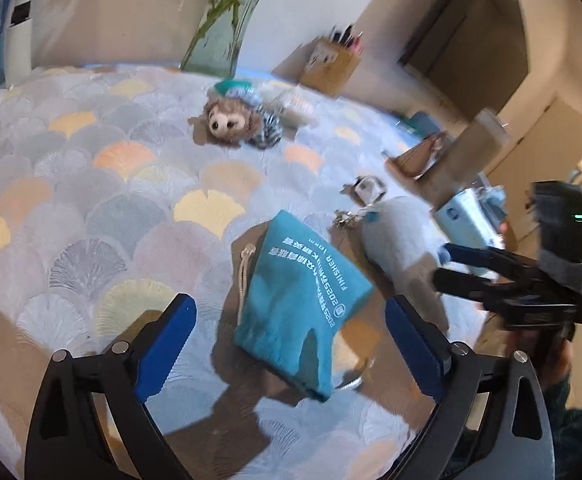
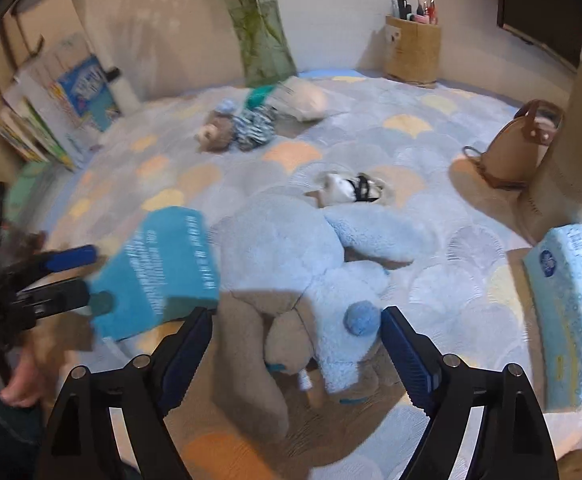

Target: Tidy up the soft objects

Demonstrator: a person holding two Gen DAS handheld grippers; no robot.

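On the patterned rug (image 1: 91, 200), both grippers, left (image 1: 291, 344) and right (image 2: 295, 348), stood spread and empty. Left hovered over the teal pouch (image 1: 303, 296), right over the blue plush rabbit (image 2: 303, 256). Closing on each seemed next.

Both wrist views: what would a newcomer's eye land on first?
Probably the teal drawstring pouch with white print, lying between the open fingers of the left hand-held gripper. Next, the big light-blue plush toy sprawled on the scallop-patterned rug ahead of the open right hand-held gripper.

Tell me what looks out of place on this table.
The teal pouch hangs in midair between the open left gripper fingers, apparently just dropped. The blue plush sprawls on its side, and the small bear lies tipped over.
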